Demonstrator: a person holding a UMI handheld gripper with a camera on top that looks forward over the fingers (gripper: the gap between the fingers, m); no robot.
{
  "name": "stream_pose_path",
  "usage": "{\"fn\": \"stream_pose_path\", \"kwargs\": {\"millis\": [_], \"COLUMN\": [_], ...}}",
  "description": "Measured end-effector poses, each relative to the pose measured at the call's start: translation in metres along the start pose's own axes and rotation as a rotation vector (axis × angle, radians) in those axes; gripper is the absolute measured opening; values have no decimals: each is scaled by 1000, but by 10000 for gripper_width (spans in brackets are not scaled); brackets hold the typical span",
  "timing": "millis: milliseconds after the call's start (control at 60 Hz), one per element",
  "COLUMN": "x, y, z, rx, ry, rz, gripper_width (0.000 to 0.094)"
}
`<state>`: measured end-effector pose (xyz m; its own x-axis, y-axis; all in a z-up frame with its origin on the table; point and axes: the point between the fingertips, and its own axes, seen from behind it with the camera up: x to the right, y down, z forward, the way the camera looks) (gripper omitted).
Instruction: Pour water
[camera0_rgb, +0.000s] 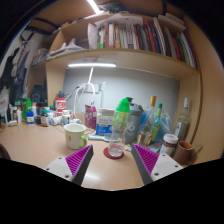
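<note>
My gripper (113, 163) hangs with its purple pads (79, 160) spread wide, nothing between them but bare desk (40, 150). Just ahead, in line with the gap, a small clear glass (116, 146) stands on a red coaster (112, 154); I take it for the pour target, light, brittle, slick. Left of it sits a pale mug (75, 134). Right behind the glass rises a clear bottle with a green top (121, 120), my likely water source: smooth, probably thin-walled plastic, so I'd grip mid-body, gently. More bottles (155, 122) crowd beside it. Beyond, a lit shelf of books (140, 36).
</note>
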<state>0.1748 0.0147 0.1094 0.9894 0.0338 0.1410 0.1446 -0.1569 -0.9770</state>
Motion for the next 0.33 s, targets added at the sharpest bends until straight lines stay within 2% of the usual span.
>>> {"fn": "stream_pose_path", "kwargs": {"millis": [233,333], "x": [-52,-61], "y": [-8,-9], "z": [-143,-195], "rx": [53,82], "ry": [-52,-41], "rz": [21,47], "gripper_width": [842,840]}}
